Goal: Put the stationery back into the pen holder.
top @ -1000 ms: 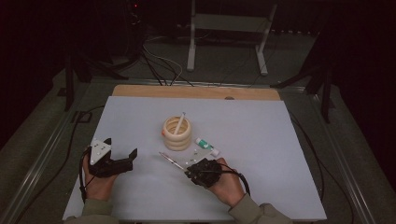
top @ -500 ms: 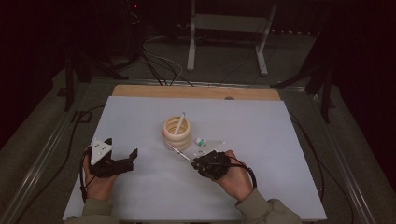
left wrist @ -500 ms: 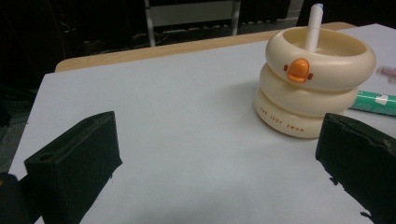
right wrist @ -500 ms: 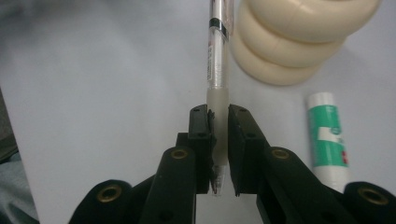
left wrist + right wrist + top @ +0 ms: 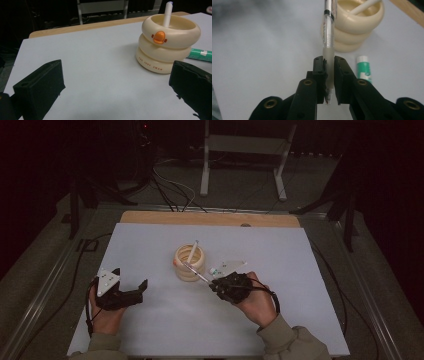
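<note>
Clear plastic pen clamped at its frosted grip in the right gripper, tip end toward the camera, barrel aimed at the cream holder (white stick inside). Left gripper wide apart, resting on the table, nothing between.

My bench has a pale, matte top, and a strip of bare wood runs along its far edge. Near the middle, a little toward the far edge, stands a cream ringed holder with an orange duck bill on its side. Just beside it, toward the right edge, a green-and-white glue stick lies flat on the top. My left hand rests near the left edge.
</note>
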